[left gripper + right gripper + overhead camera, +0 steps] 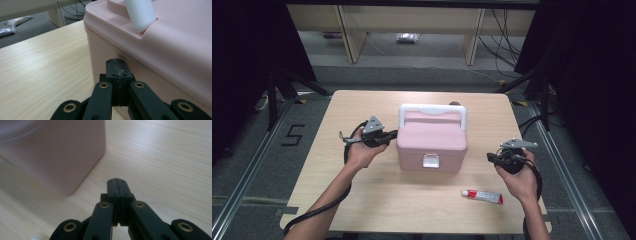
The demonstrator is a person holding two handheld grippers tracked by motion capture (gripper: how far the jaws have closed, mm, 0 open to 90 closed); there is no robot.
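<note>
Pink box (432,142) sits mid-table (362,200), lid down, white handle (432,111) standing up across its back half, white latch (431,160) on the face toward the person. Using the box as the reference for everything else.

Left gripper (388,135): at the box's left side wall, tips right at the wall just under the lid seam. In the left gripper view the tip (117,71) looks touching or a hair off the pink wall (105,55); can't tell which. Jaws pressed flat together, nothing between them. One end of the handle (140,15) shows above the tip, seated in the lid (180,37). The left hand (361,152) holds the gripper level, pointing at the box; cable (319,210) loops down along the forearm and off the near table edge.

Right gripper (490,157): off the box's right side, near but clearly apart, aimed back toward the box. Right gripper view: jaws clamped together and empty, tip (117,187) over bare tabletop (162,157), with the box's lower corner (67,192) ahead and to the left of it, gap visible. Right hand (522,180) holds it just above the table.

Small white tube with red print (482,196) lies flat on the table in front of the box's right corner, on the person's side, just left of the right hand. Not touching the box or either gripper.
</note>
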